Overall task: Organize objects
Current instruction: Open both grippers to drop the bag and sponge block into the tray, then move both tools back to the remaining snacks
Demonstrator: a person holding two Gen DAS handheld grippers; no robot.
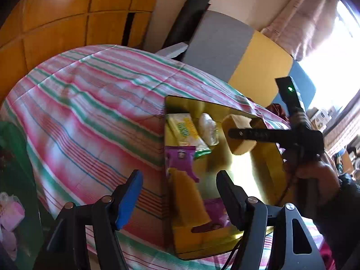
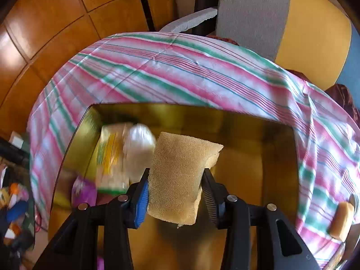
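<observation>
Spongy tan foam block pinched in my right gripper, hanging over gold tray; looks light, soft, squashes at pads, so grip mid-body, gently; my left gripper half open, empty; packets at tray's left end.

A tan, porous sponge hangs upright over the middle of the gold tray. By the tray's left wall lie 1 yellow-green packet, 1 white wrapped bundle and 1 purple packet.
</observation>
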